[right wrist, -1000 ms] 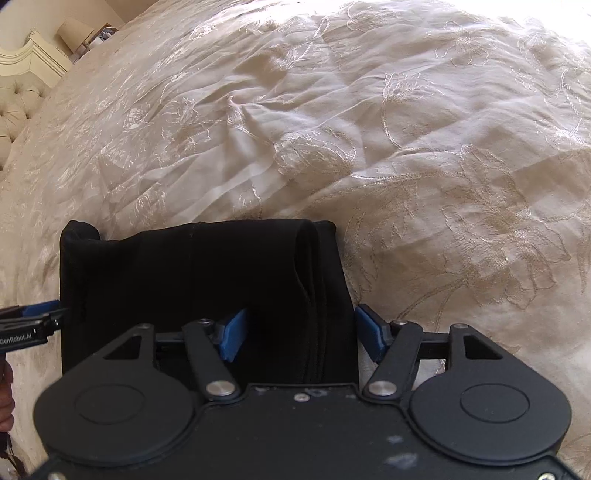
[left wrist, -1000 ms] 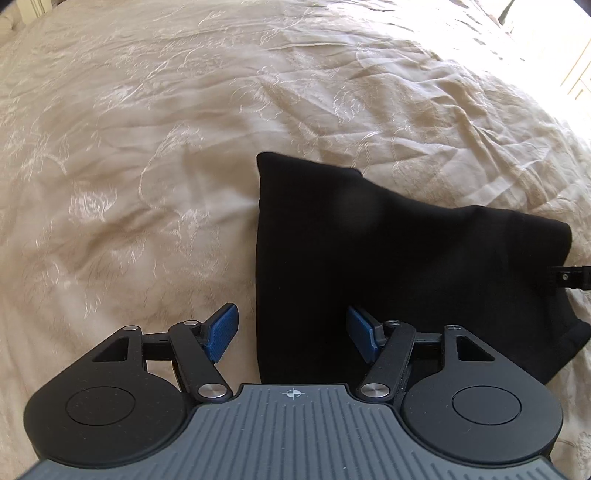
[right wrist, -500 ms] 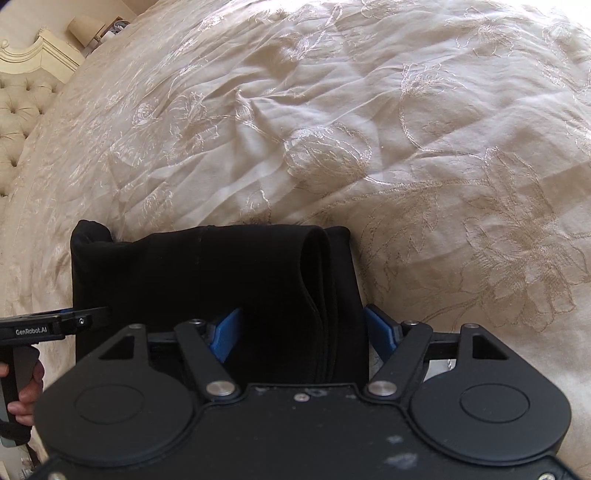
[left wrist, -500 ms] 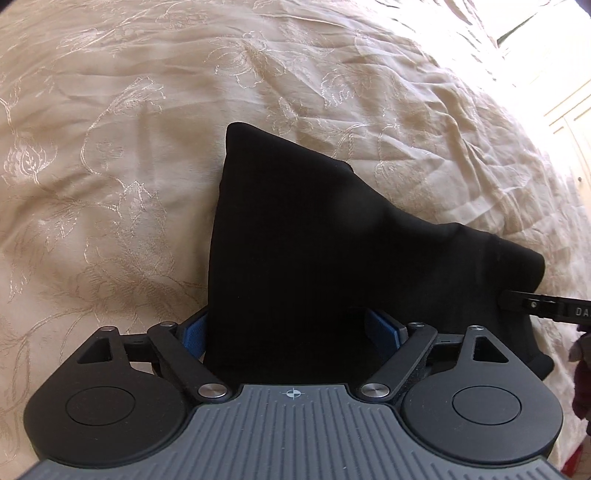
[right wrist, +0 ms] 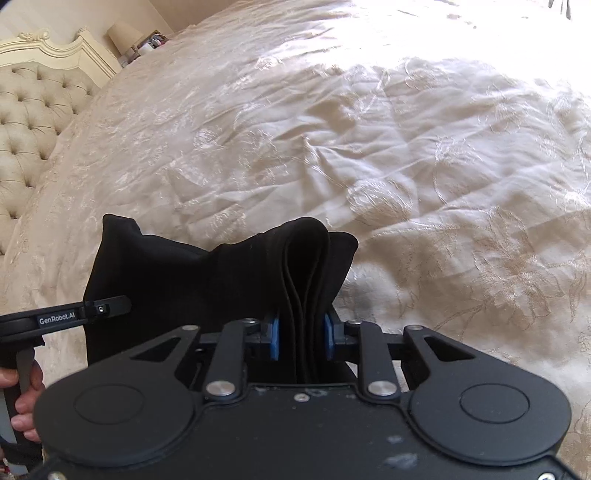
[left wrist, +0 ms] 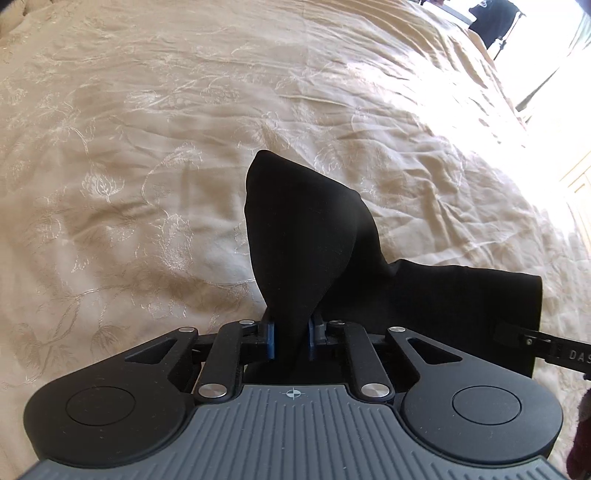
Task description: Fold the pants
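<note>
The folded black pants [left wrist: 306, 243] lie on a cream bedspread [left wrist: 147, 166]. My left gripper [left wrist: 291, 339] is shut on the pants' near left corner, and the cloth bunches up in a peak between the blue pads. My right gripper [right wrist: 302, 338] is shut on the pants [right wrist: 221, 273] at their near right edge, where several stacked layers show between the pads. The left gripper's body also shows at the left of the right wrist view [right wrist: 66, 317], and the right gripper's tip shows in the left wrist view [left wrist: 546, 347].
The embroidered bedspread [right wrist: 406, 166] spreads out ahead of both grippers. A tufted headboard [right wrist: 29, 122] and a lamp [right wrist: 123, 35] stand at the far left. A dark stand [left wrist: 495, 22] is beyond the bed's far right edge.
Both grippers have closed on the pants' near edge. They were open around it half a second ago. The gripped cloth has risen and bunched.
</note>
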`<state>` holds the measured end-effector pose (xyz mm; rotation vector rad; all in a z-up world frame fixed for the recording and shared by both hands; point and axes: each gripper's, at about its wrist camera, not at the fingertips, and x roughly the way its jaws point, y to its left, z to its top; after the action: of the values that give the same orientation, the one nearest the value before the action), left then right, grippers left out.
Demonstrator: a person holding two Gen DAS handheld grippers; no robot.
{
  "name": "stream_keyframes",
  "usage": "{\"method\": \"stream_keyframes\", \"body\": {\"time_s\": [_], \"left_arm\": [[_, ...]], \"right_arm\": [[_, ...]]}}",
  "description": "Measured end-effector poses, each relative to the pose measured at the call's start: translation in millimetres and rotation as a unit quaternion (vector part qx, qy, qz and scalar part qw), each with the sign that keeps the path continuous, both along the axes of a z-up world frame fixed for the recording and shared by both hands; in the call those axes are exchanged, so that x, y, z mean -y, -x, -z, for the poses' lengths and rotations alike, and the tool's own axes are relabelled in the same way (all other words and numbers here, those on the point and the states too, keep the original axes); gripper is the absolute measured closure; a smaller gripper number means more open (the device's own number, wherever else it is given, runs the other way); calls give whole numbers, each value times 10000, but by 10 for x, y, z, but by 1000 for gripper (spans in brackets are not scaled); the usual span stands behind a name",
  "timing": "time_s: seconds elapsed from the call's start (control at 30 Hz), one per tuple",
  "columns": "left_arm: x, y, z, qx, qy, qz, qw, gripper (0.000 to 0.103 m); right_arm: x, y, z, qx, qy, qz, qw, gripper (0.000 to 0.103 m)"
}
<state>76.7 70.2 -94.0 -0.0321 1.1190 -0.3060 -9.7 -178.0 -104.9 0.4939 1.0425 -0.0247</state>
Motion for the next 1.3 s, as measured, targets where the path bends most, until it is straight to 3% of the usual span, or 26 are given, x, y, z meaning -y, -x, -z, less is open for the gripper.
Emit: {"method": "stream_keyframes", "body": {"time_s": [0.27, 0.6, 0.8, 0.9, 0.97, 1.03, 1.17, 1.3], "left_arm": [[-598, 36, -430, 389, 115, -407, 9983, 89], [-2105, -392, -738, 445, 211, -1105, 9927, 89], [-2701, -729, -651, 375, 306, -1362, 9895, 89], [-2872, -897, -494, 145, 334, -1439, 9889, 85], [-2976, -1020, -327, -95, 192, -1642, 9862, 78], [-3059, -1102, -189, -265, 26, -1884, 9817, 79], [-3213, -1167, -110, -169, 26, -1967, 9803, 78], [-3183, -1265, -134, 33, -105, -1682, 9857, 78]], "right_arm": [[-550, -343, -402, 426, -64, -532, 9977, 80], [-1964, -1181, -606, 508, -411, -1115, 9916, 80], [-2640, -1643, -550, 437, -375, -1298, 9899, 80], [-2845, -1856, -430, 313, -210, -1235, 9916, 79], [-2917, -1992, -290, 137, 85, -1123, 9935, 75], [-2938, -2091, -193, -66, 626, -851, 9944, 70], [-2857, -2106, -216, -27, 1100, -572, 9923, 70], [-2970, -2064, -323, 269, 1212, -824, 9888, 70]]}}
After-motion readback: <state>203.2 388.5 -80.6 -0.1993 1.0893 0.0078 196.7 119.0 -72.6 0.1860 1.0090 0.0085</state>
